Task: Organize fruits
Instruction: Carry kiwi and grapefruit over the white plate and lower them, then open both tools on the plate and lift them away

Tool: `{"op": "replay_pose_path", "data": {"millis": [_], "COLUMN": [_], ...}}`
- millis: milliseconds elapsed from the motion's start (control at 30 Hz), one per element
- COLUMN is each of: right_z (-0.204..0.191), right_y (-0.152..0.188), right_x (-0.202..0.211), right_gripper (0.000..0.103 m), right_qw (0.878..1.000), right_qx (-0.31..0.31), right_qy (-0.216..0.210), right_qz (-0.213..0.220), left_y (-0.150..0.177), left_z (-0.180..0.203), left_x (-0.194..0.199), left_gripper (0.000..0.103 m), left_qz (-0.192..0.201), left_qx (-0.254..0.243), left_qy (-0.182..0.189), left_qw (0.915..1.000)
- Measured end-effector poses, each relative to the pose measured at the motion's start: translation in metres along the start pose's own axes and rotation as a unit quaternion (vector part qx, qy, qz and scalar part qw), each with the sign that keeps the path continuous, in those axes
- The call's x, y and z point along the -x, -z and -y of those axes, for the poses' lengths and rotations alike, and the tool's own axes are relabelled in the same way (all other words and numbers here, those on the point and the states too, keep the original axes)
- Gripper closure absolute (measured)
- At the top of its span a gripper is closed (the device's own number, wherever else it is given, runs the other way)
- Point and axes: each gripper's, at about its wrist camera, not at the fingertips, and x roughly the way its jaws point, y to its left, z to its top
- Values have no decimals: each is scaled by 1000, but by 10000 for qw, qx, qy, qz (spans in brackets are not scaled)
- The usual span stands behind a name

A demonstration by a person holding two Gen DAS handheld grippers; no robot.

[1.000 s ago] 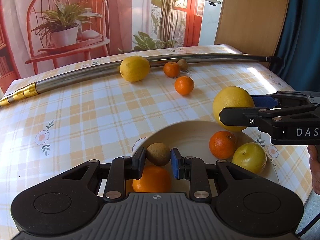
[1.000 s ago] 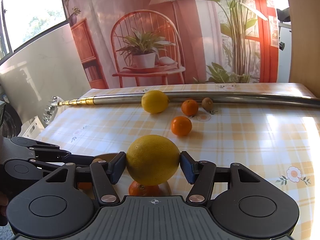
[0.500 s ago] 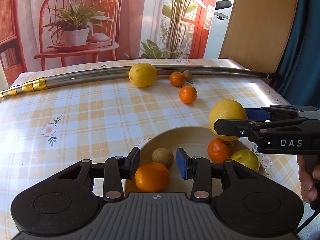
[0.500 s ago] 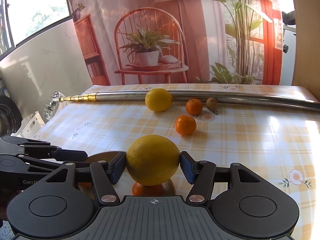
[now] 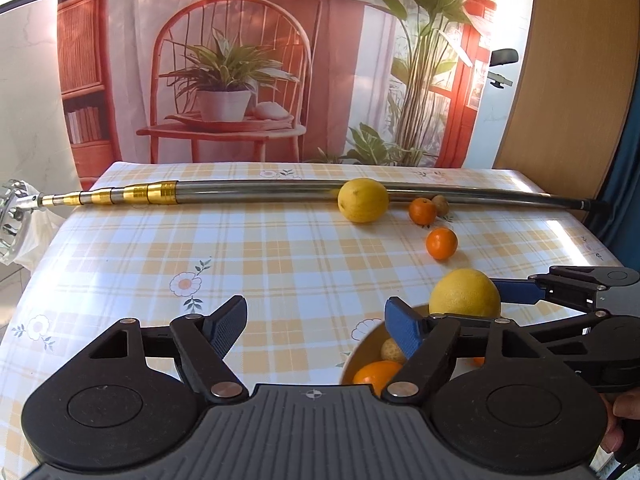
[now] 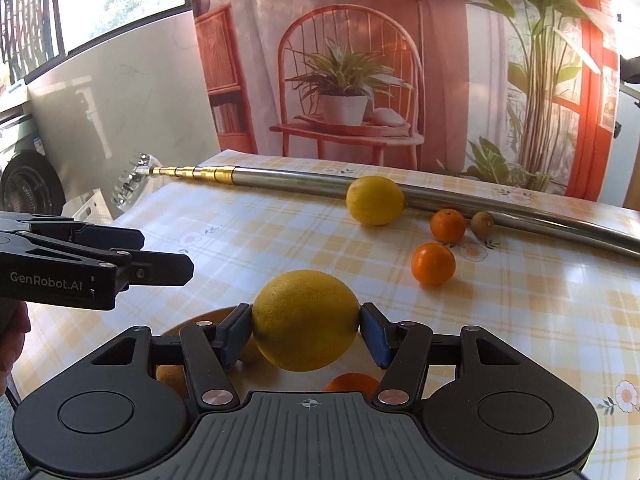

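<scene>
Gripping a large yellow citrus between its blue pads, the right gripper held the fruit just above the bowl, whose pale rim showed beneath it. The left gripper stood with its jaws spread wide and nothing between them, over bare tablecloth at the bowl's left edge.

Inside the bowl, the left wrist view showed an orange and a small brownish fruit; the right wrist view caught another orange under the held citrus. How much more lay in the bowl could not be told, since the grippers covered most of it.

By my reading, the job stood somewhere past halfway: several fruits were in the bowl and one was about to be set down. Four remained out on the table: a yellow citrus resting against the long metal pole, a small orange with a kiwi touching or just beside it near the pole, and a nearer orange standing apart.

Open tablecloth lay between the bowl and those fruits, so either gripper had a free path forward. The pole ran across the far side, hemming the fruits in, and the table's right edge lay near the bowl. The two grippers sat close together over the bowl, which looked like the only tight spot.
</scene>
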Motion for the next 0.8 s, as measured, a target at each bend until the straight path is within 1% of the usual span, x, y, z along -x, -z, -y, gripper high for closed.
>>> {"op": "replay_pose_path", "data": {"millis": [67,167,333,567,800], "right_z": [1,2,-4,-8,-9], "right_y": [0,1,3,8,9], "right_x": [-4,-4,-6,-6,-8], "right_gripper": [48,48,48,48,48], "right_qw": [9999,9999,9997,9994,9990], "right_qx": [-48,-59,138,199,239], "right_qy": [67,44,112,145,159], "right_qz": [-94,-104,-183,-263,-333], "left_y": [0,1,1,2,1], "left_z": [-7,-17,-24,-21,-18], "left_x": [1,2,3,5,-6], "left_gripper": [22,18,14,8,8], "left_qz": [-33,-59,-82,-73,-413], "left_qx": [115,310,533,496,317], "left_qy": [-31,-67,-68,-92,-131], "left_qw": [9999,9995,9985,9987,9986]}}
